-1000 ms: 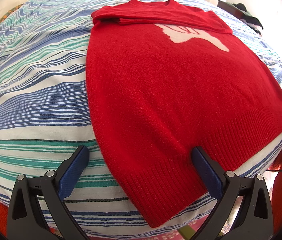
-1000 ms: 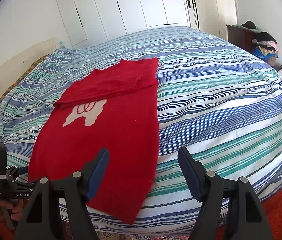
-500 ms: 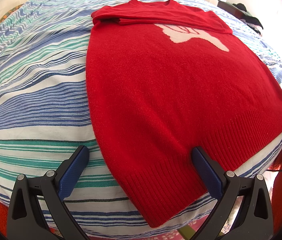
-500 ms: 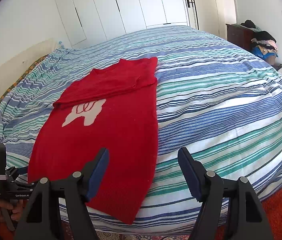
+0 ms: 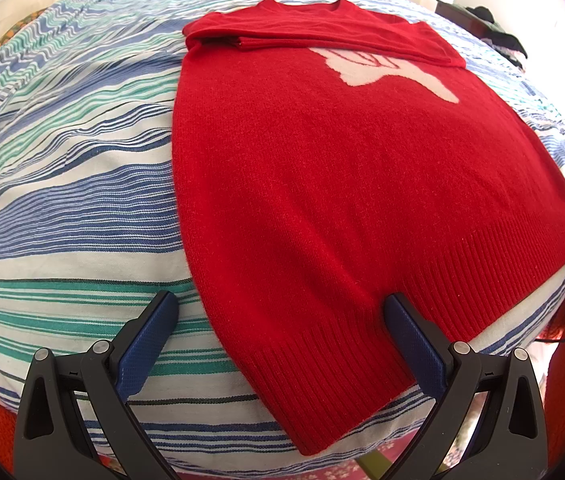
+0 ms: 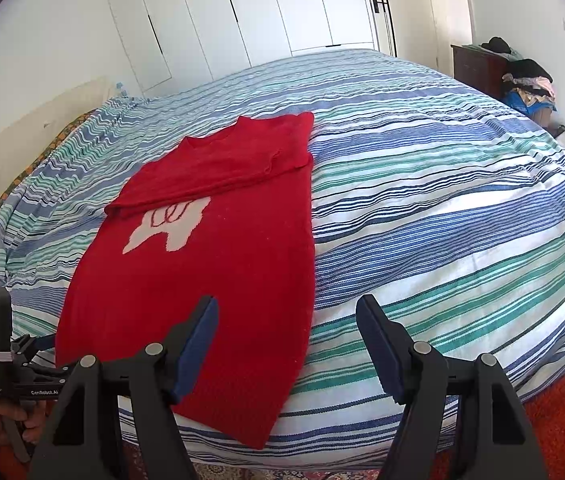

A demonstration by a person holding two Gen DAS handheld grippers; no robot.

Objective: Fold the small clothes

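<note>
On the striped bed (image 6: 442,184), a red sweater (image 5: 322,184) lay flat near the front edge, sleeves folded across the chest over a white motif (image 5: 386,68), ribbed hem hanging just over the mattress edge. The left tongs (image 5: 282,344) stood released, spread astride the sweater's hem corner without pressing it. The right tongs (image 6: 286,344) were likewise released, hovering above the sweater's other side edge, gripping nothing.

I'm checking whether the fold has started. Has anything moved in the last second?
Nothing visibly changed. The red sweater lies flat on the striped bed with its sleeves folded across the chest, and both tongs, left and right, hang open over its hem, gripping nothing.
</note>
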